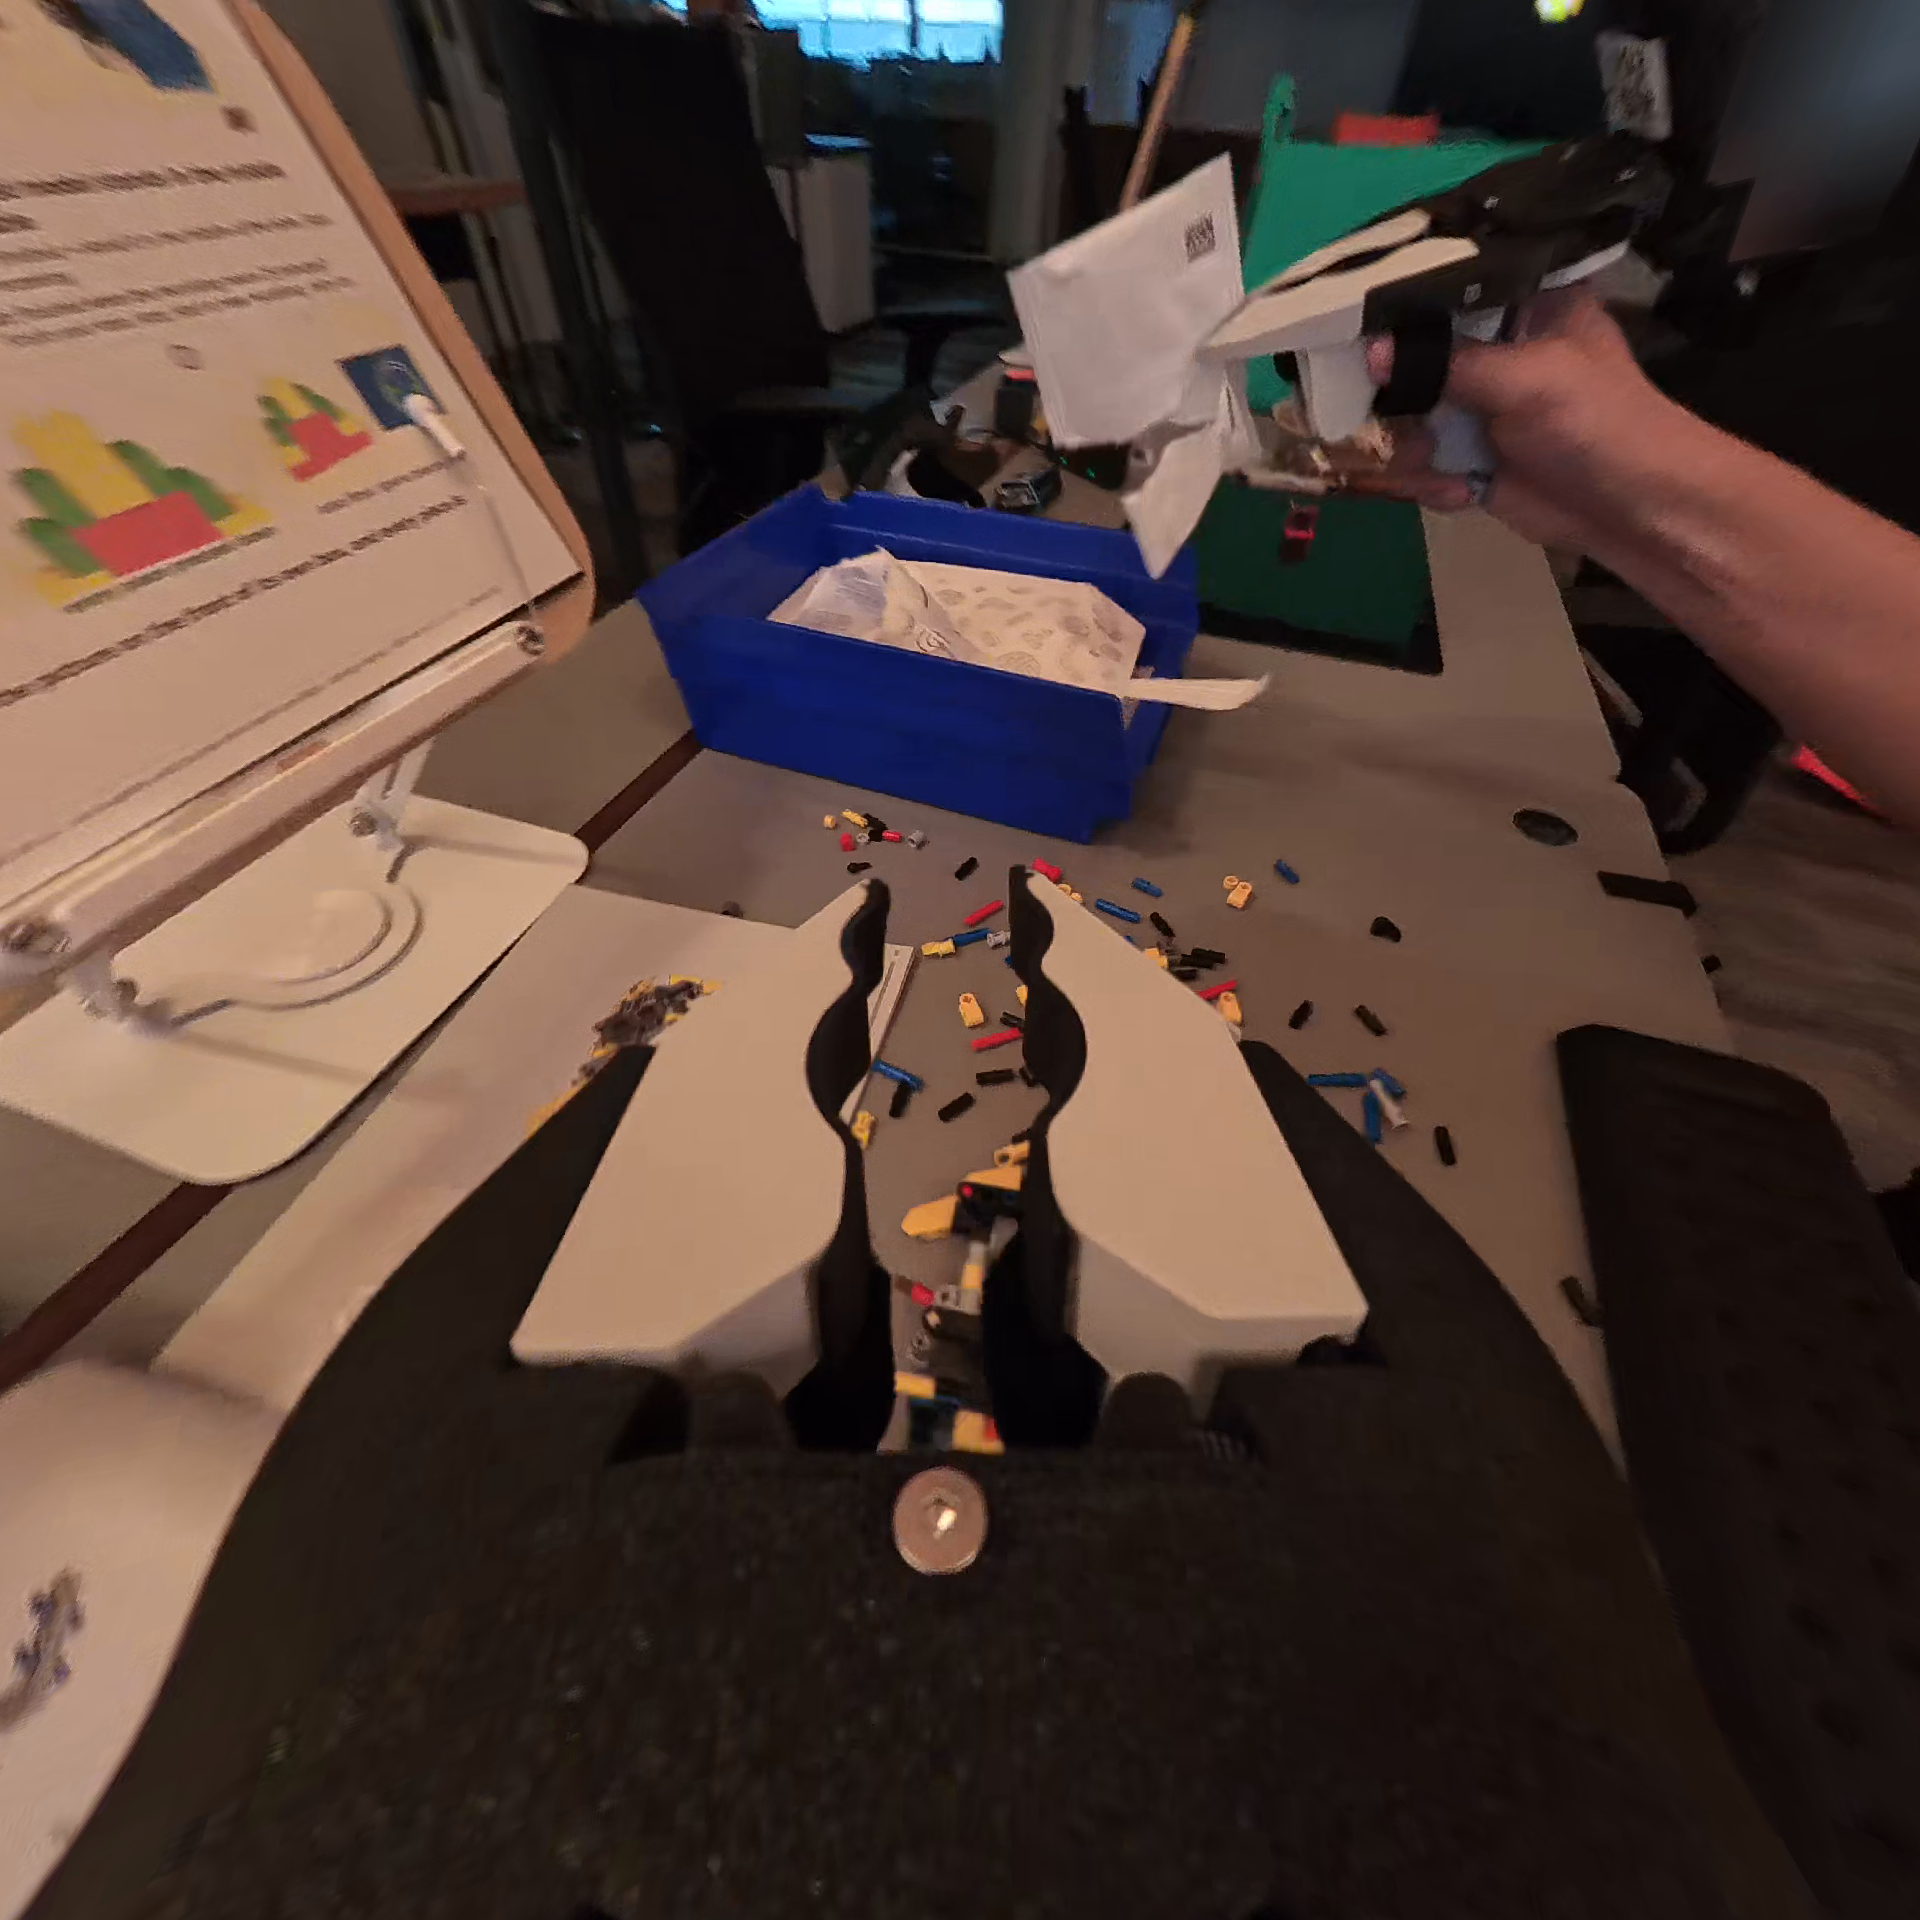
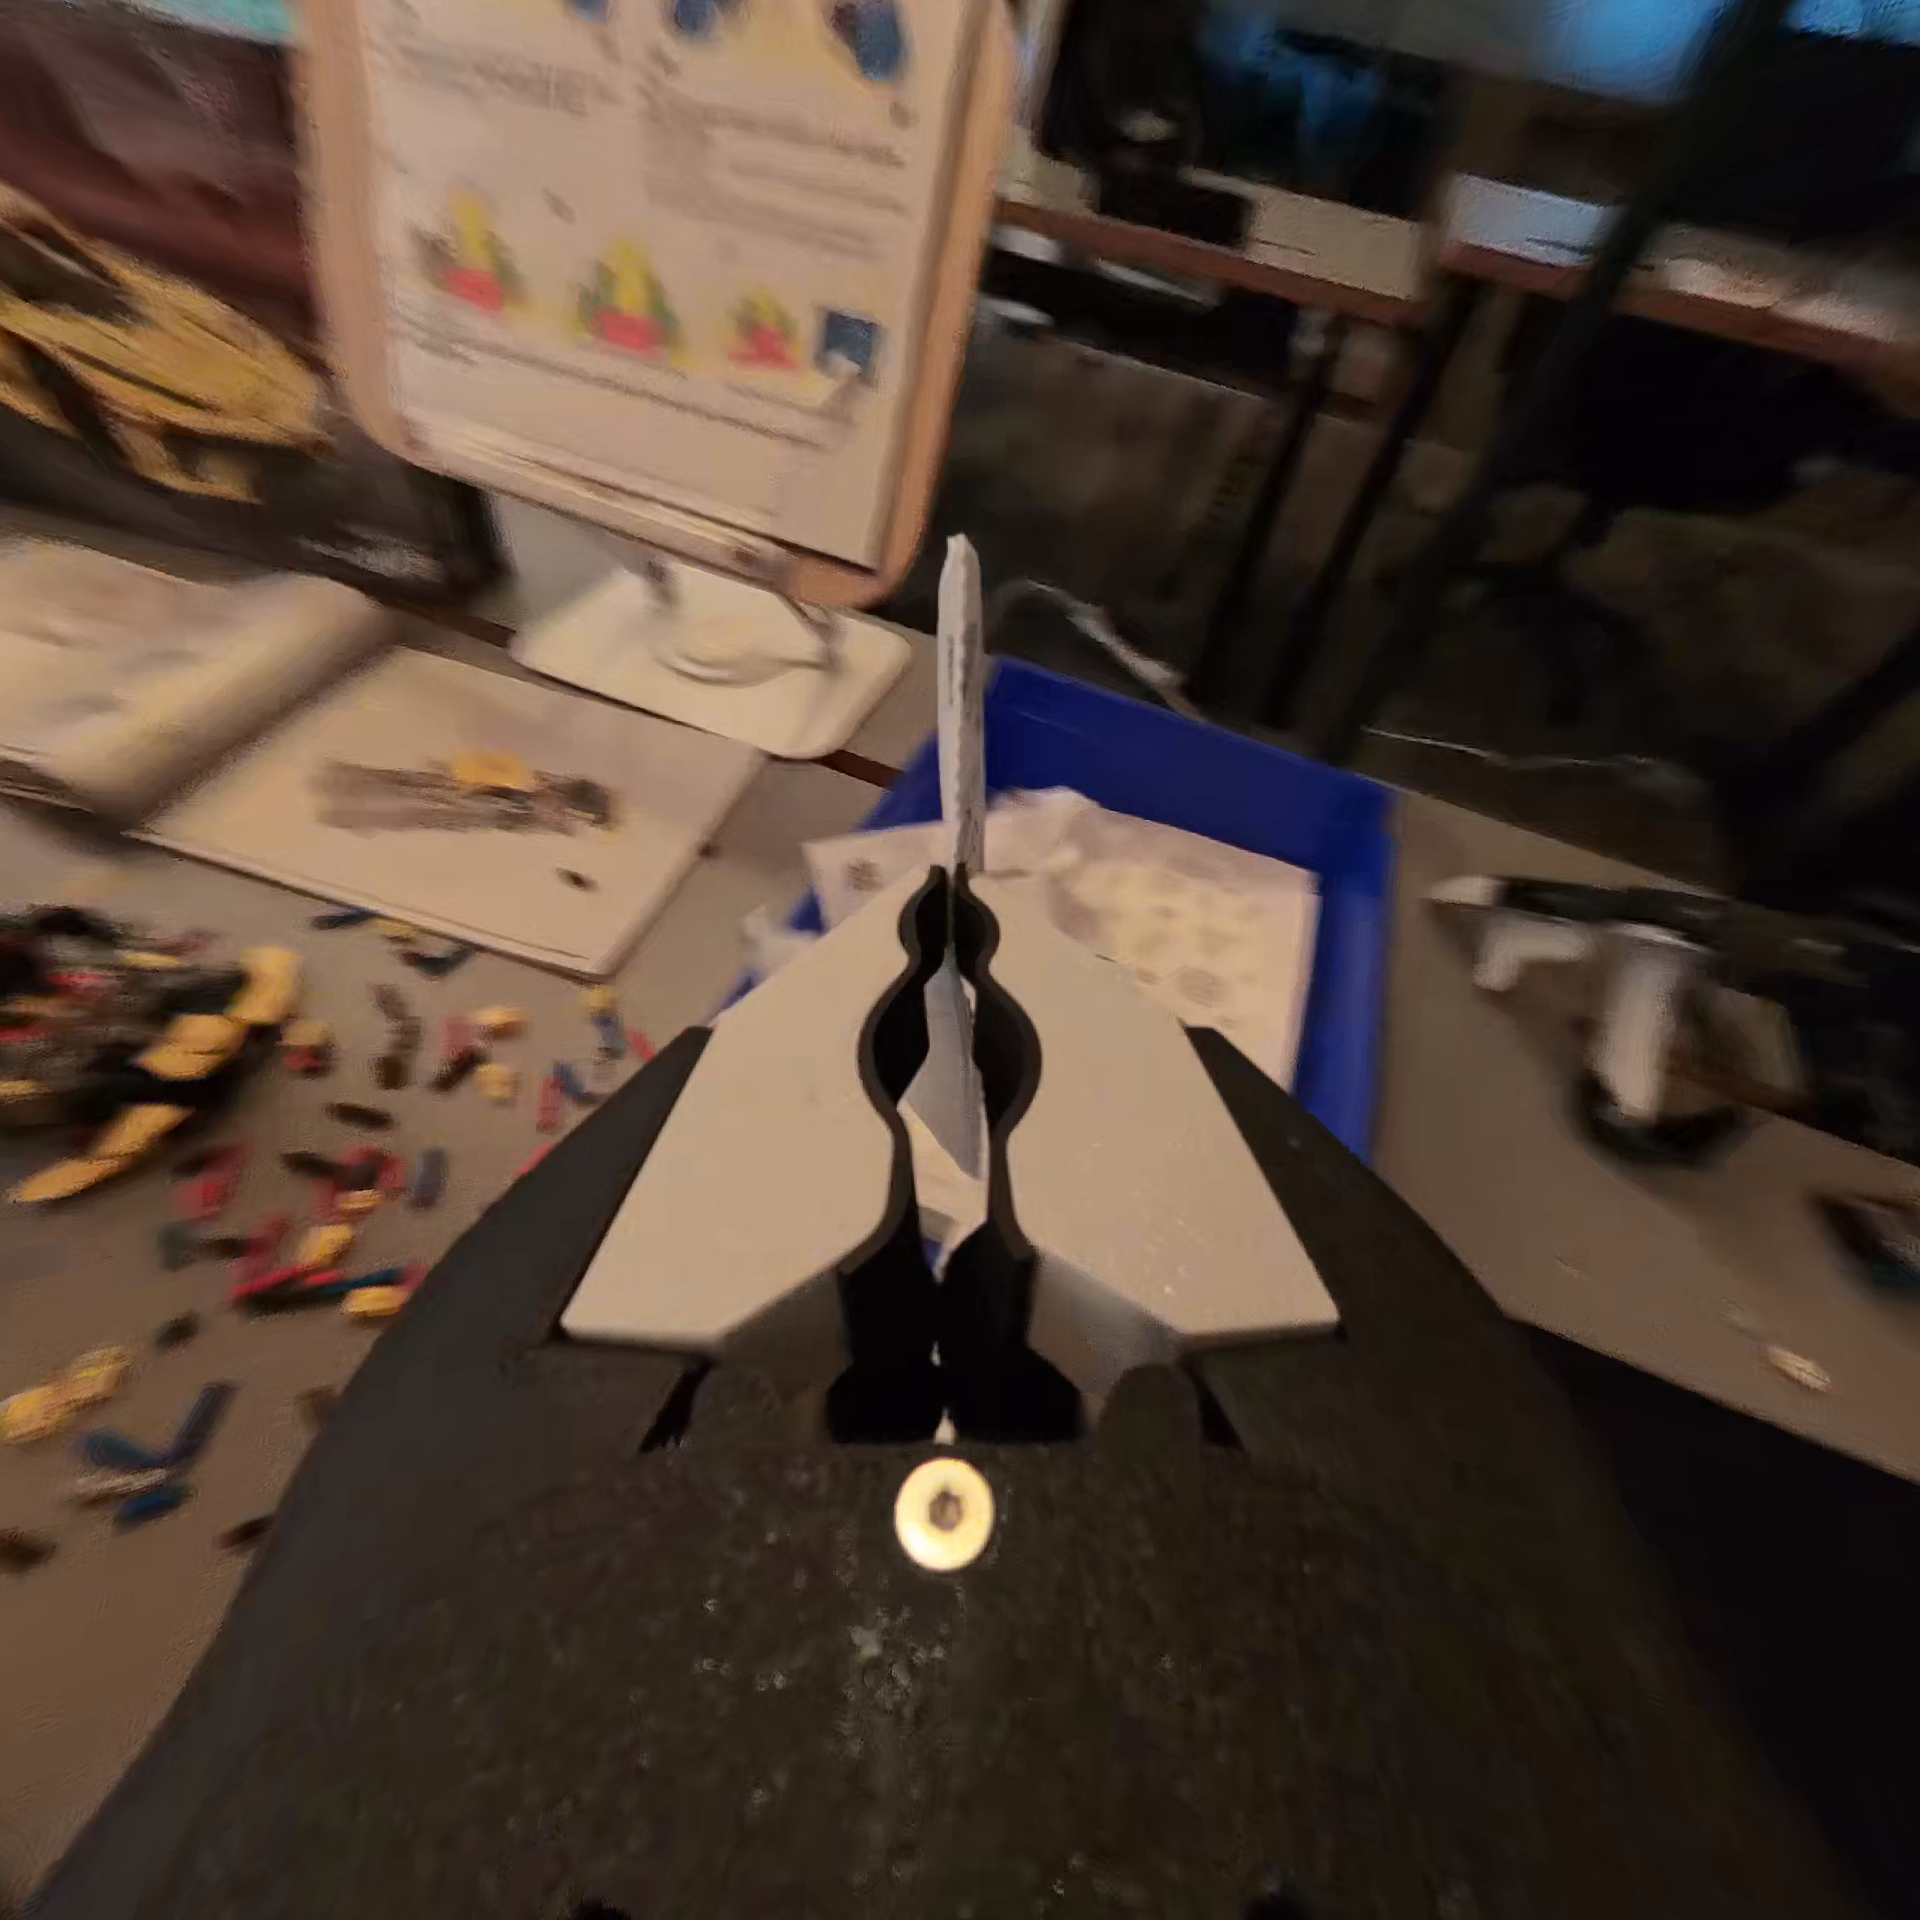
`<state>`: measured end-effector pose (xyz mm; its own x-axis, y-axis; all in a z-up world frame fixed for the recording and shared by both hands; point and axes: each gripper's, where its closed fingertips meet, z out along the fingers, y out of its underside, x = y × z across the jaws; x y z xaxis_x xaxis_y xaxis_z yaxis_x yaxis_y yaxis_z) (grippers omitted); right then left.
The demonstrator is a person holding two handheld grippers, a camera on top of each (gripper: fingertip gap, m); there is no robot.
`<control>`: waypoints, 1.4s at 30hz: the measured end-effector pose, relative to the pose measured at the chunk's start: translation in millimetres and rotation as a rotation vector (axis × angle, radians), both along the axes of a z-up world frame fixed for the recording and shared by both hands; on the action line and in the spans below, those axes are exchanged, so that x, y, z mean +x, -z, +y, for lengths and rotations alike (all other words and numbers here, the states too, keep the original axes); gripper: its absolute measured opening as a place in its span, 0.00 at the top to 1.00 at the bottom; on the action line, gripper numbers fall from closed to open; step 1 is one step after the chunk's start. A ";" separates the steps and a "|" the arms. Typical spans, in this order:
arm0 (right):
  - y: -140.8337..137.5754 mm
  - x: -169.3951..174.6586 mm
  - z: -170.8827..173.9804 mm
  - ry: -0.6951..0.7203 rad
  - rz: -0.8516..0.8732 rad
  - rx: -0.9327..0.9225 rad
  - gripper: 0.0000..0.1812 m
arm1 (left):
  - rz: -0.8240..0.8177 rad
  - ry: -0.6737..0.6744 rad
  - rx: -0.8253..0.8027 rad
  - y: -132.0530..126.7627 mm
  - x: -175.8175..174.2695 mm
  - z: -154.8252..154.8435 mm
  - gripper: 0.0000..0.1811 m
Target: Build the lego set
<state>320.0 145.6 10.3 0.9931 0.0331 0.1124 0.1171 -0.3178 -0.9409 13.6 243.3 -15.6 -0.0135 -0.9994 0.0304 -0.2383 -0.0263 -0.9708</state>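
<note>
Small loose lego pieces (image 1: 1143,966) in black, blue, red and yellow lie scattered on the grey table (image 1: 1455,748). My left gripper (image 1: 945,894) is open and empty, hovering over them. A yellow and black part-built model (image 1: 961,1210) shows between its fingers. My right gripper (image 1: 1236,322), held in a hand, is up at the right, shut on an empty white paper bag (image 1: 1122,312) above the blue bin (image 1: 894,727). In the right wrist view the gripper (image 2: 951,883) pinches the bag (image 2: 961,707) edge-on, over the bin (image 2: 1195,769). The pieces (image 2: 343,1195) and model (image 2: 135,1039) lie to the left.
An instruction board (image 1: 208,395) on a white stand (image 1: 291,966) rises at the left. An open booklet (image 2: 447,821) lies flat by it. The blue bin holds crumpled paper bags (image 1: 966,613). A green box (image 1: 1320,561) stands behind the bin. A dark chair (image 1: 1745,1299) is at the right. One gripper's finger ends stand about 35 cm off the other's.
</note>
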 end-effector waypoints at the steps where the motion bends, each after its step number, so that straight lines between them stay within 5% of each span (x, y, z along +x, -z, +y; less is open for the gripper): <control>1: 5.8 1.5 3.2 -0.030 0.069 -0.066 1.00 | -0.017 -0.027 -0.019 -0.7 -9.8 -2.1 0.87; 4: 8.4 51.9 14.1 0.141 -0.286 -0.142 1.00 | -0.054 -0.094 -0.058 0.5 -38.9 -10.0 0.87; 7: 23.1 73.0 40.6 0.145 -0.643 -0.246 1.00 | -0.093 -0.147 -0.091 2.4 -62.8 -21.5 0.87; 13: 94.9 74.6 90.9 -0.048 -1.027 -0.469 1.00 | -0.110 -0.253 -0.032 6.8 -93.5 -44.5 0.87; 15: 120.7 74.7 85.4 -0.111 -0.980 -0.533 0.95 | -0.128 -0.259 -0.058 5.8 -100.5 -54.6 0.87; 18: 126.1 59.5 67.2 -0.146 -0.570 -0.525 0.76 | -0.133 -0.279 -0.088 8.1 -110.1 -62.5 0.87; 21: 93.7 45.2 46.4 -0.134 -0.214 -0.412 0.73 | -0.132 -0.289 -0.099 11.1 -115.7 -63.6 0.87; 24: 44.6 33.7 25.1 -0.053 -0.116 -0.235 0.76 | -0.121 -0.291 -0.100 14.4 -116.3 -58.9 0.87; 27: 26.8 9.8 8.8 0.016 -0.157 -0.179 0.75 | -0.091 -0.288 -0.090 17.8 -115.4 -53.8 0.87; 31: 58.2 -11.1 -14.7 0.056 -0.167 -0.259 0.70 | -0.054 -0.287 -0.066 21.7 -115.8 -53.1 0.87; 35: 100.9 19.7 -18.0 0.151 -0.225 -0.346 0.69 | -0.029 -0.271 -0.047 27.6 -114.2 -58.7 0.87; 39: 131.4 50.3 9.6 0.172 -0.458 -0.376 0.67 | -0.011 -0.269 -0.020 24.7 -107.7 -60.7 0.87; 42: 134.9 62.3 24.6 0.191 -0.680 -0.341 0.83 | -0.014 -0.284 0.007 16.1 -105.1 -63.1 0.87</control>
